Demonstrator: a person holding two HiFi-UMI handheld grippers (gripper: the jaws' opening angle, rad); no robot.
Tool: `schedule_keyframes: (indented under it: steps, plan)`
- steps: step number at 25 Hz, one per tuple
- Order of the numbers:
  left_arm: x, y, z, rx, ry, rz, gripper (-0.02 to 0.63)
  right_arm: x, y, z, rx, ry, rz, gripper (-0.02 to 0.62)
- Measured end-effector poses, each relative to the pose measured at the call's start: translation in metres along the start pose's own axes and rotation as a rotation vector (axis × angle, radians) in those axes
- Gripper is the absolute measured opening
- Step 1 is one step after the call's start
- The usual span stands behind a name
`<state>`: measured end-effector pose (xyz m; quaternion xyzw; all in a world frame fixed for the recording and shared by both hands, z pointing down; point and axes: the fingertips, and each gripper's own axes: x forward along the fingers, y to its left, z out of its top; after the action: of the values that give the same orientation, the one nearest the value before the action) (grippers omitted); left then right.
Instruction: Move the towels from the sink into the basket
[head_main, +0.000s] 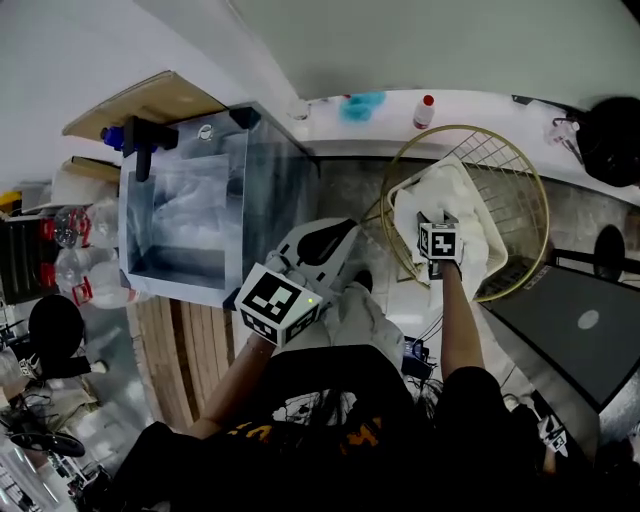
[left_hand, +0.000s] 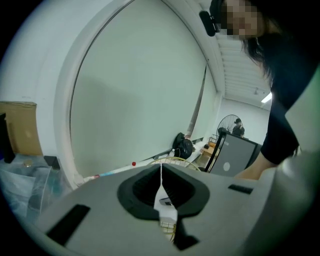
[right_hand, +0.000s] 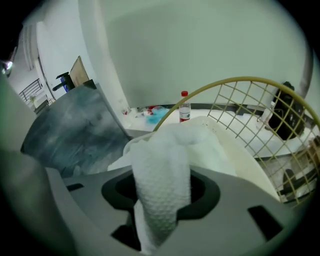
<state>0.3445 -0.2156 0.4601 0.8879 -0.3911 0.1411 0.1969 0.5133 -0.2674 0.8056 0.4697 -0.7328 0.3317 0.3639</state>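
Sink (head_main: 270, 190) sits left of the basket (head_main: 546, 215), close beside it. The sink's inside is shiny and murky, so I can't tell if more towels lie there.

Left gripper (head_main: 335, 238) hangs left of the basket, outside its rim, by the sink's right wall. In the left gripper view (left_hand: 161, 175) the jaws are pressed flat together. Only a thin slit shows and nothing is in them.

Right gripper (head_main: 439, 215) is over the basket, inside the rim on its left half, pointing steeply down. In the right gripper view (right_hand: 162, 186) the jaws stand part-way apart with a white towel (right_hand: 160, 165) bunched between them. The pads meet the cloth on both sides, so I read it as a grip, maybe a loose one.

The towel's long axis runs along the line the gripper points. A short tail hangs back under the jaws, and the bulk lies ahead and below. That bulk is heaped on the white liner (right_hand: 240, 160) inside the basket wire (right_hand: 235, 80). The head view agrees: the towel (head_main: 440, 185) lies within the rim, with no part over the edge that I can see.

Key relation: the towel's mass is in the basket already, straight ahead of the right jaws. The next move probably needs the jaws wider, then a pull back along that axis so the tail slips free. The risk is the tail snagging a pad and dragging cloth back over the basket's near rim.

The right gripper is the one on the towel. The left gripper is nearer the sink, so it is better placed for any next pick.
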Motion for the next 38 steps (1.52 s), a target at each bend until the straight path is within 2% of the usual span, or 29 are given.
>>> schedule_keyframes:
  steps: [4, 8, 11, 15, 19, 25, 31, 38]
  plan:
    - [-0.001, 0.004, -0.002, -0.009, -0.005, 0.004, 0.011, -0.011, 0.001, 0.009, 0.033, -0.035, -0.004, 0.29]
    - [-0.008, 0.006, 0.004, -0.007, -0.039, 0.006, 0.011, -0.051, 0.005, 0.031, 0.06, -0.15, -0.006, 0.29]
    - [-0.021, 0.013, 0.005, -0.018, -0.056, 0.029, 0.011, -0.091, 0.024, 0.05, 0.037, -0.241, 0.022, 0.274]
    - [-0.044, 0.02, 0.006, -0.036, -0.082, 0.062, 0.011, -0.144, 0.061, 0.075, 0.018, -0.36, 0.076, 0.188]
    - [-0.071, 0.022, 0.002, -0.051, -0.112, 0.104, 0.011, -0.189, 0.105, 0.104, -0.003, -0.475, 0.159, 0.14]
    - [-0.13, 0.025, -0.012, -0.065, -0.154, 0.18, 0.011, -0.232, 0.199, 0.127, -0.093, -0.57, 0.312, 0.129]
    - [-0.205, 0.025, -0.041, -0.084, -0.186, 0.247, 0.011, -0.264, 0.295, 0.119, -0.185, -0.616, 0.423, 0.124]
    - [-0.29, 0.014, -0.076, -0.105, -0.234, 0.301, 0.011, -0.318, 0.377, 0.092, -0.253, -0.676, 0.475, 0.123]
